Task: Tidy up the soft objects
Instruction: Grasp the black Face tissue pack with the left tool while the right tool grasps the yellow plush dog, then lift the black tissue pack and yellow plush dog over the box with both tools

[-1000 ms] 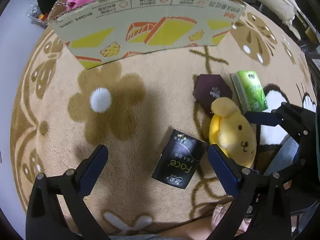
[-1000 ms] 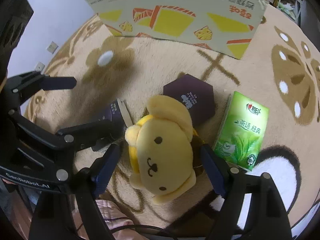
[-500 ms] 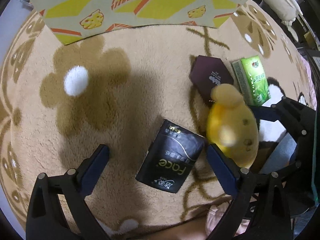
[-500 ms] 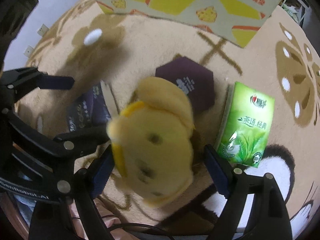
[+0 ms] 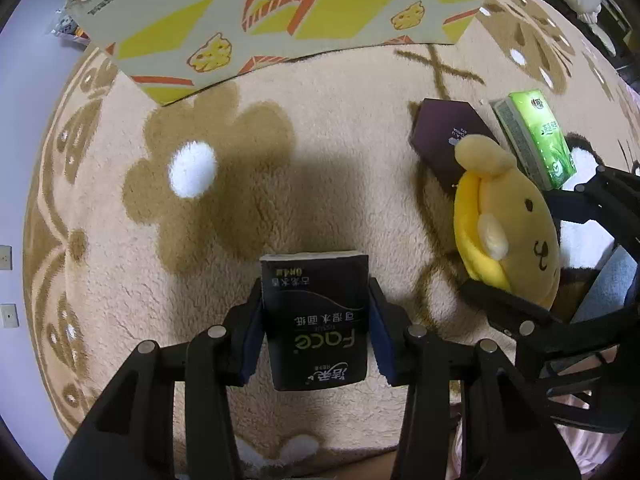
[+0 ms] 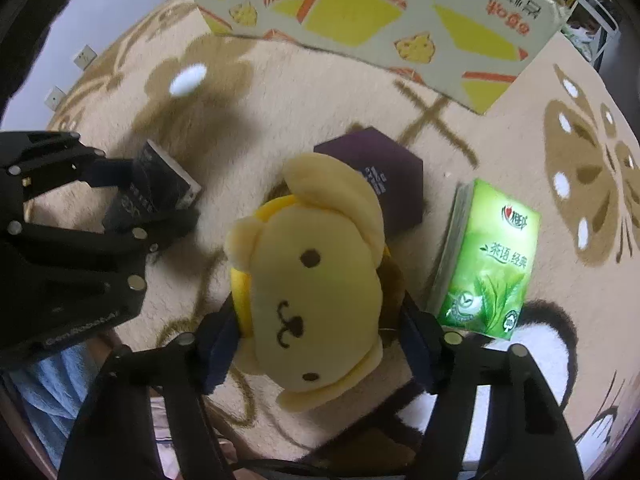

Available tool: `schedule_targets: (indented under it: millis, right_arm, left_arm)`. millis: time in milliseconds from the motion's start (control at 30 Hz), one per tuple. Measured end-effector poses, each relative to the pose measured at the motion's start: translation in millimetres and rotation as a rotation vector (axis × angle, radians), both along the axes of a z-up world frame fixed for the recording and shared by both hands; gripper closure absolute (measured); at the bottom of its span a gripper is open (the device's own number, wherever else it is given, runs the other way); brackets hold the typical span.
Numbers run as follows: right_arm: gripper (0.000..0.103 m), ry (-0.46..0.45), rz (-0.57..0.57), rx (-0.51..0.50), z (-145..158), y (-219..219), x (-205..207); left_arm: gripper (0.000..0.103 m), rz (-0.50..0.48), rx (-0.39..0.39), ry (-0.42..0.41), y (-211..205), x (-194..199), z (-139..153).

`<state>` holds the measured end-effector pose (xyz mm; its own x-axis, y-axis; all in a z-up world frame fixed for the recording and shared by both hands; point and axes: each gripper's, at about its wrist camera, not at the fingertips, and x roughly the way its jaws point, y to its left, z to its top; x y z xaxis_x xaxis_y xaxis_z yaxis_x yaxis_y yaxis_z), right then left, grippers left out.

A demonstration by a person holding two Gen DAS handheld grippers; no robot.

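The rug point(image 5: 320, 160) is fluffy cloth. The yellow toy point(image 6: 312, 288) is soft plush. The black tissue pack point(image 5: 316, 320) and green pack point(image 6: 488, 256) are glossy plastic film. The box point(image 5: 280, 20) is matt cardboard.

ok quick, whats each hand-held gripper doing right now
Left hand-held gripper: closing on the black tissue pack, pads touching its sides.
Right hand-held gripper: closing on the yellow plush dog, pads against it.
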<state>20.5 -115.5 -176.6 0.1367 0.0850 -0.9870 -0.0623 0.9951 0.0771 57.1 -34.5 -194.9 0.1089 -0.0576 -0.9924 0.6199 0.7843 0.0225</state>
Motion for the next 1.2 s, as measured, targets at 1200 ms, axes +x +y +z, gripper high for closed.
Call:
schedule_targets:
  millis: [1200]
  right_arm:
    - [0.032, -0.533, -0.159, 0.034, 92.4, -41.7, -11.1]
  left_arm:
    - [0.059, 0.252, -0.265, -0.493, 43.8, 28.3, 149.6]
